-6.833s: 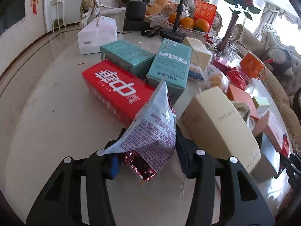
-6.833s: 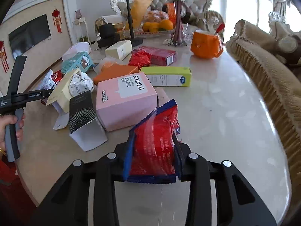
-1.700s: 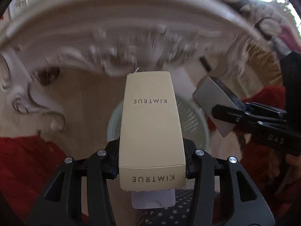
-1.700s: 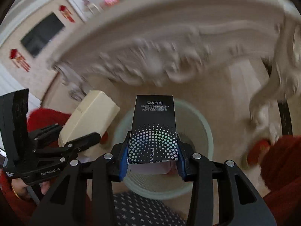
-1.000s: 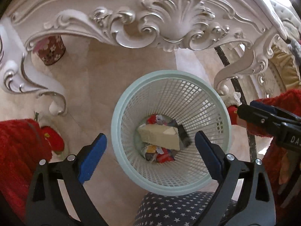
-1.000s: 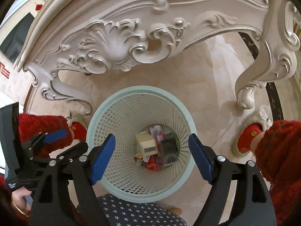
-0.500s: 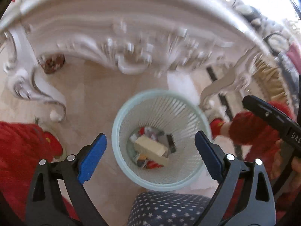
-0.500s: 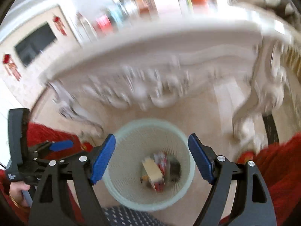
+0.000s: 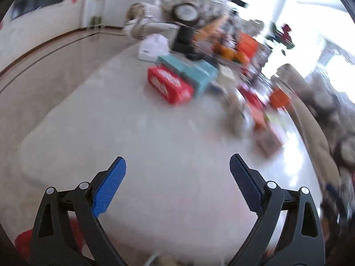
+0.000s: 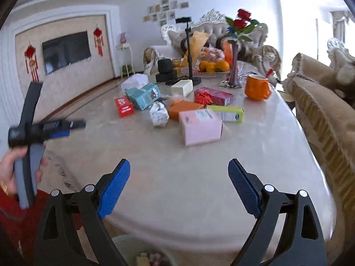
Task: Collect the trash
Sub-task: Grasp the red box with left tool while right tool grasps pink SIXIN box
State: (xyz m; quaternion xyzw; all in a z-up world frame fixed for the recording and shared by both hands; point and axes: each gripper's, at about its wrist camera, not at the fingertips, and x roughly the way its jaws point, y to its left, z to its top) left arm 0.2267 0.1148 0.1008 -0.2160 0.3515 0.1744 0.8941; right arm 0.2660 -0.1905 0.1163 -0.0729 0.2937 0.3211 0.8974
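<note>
The trash lies in a bunch on the pale stone worktop [image 10: 255,155], well ahead of both grippers. Nearest is a pink box [image 10: 200,126], with a crumpled silver wrapper [image 10: 158,113] to its left and an orange box [image 10: 184,109] just behind it. A yellow-green box [image 10: 228,112] sits by the pink box on the right. Farther back are a red box [image 10: 124,106], a teal box [image 10: 144,95], a cream box [image 10: 182,87] and a red pack [image 10: 216,96]. An orange mug [image 10: 257,87] stands near the right edge, and a plate of oranges [image 10: 213,66] and a vase of roses [image 10: 235,66] are at the far end. The rim of a pale green bin [image 10: 142,252] peeks in at the bottom, below the worktop edge. The right gripper [image 10: 178,186] has its blue fingers [image 10: 114,186] wide and opening more, with nothing between them. The left gripper [image 9: 177,181] also has its fingers wide and holds nothing; its view is blurry. A hand [image 10: 10,166] in a red sleeve holds the left gripper's handle.
</note>
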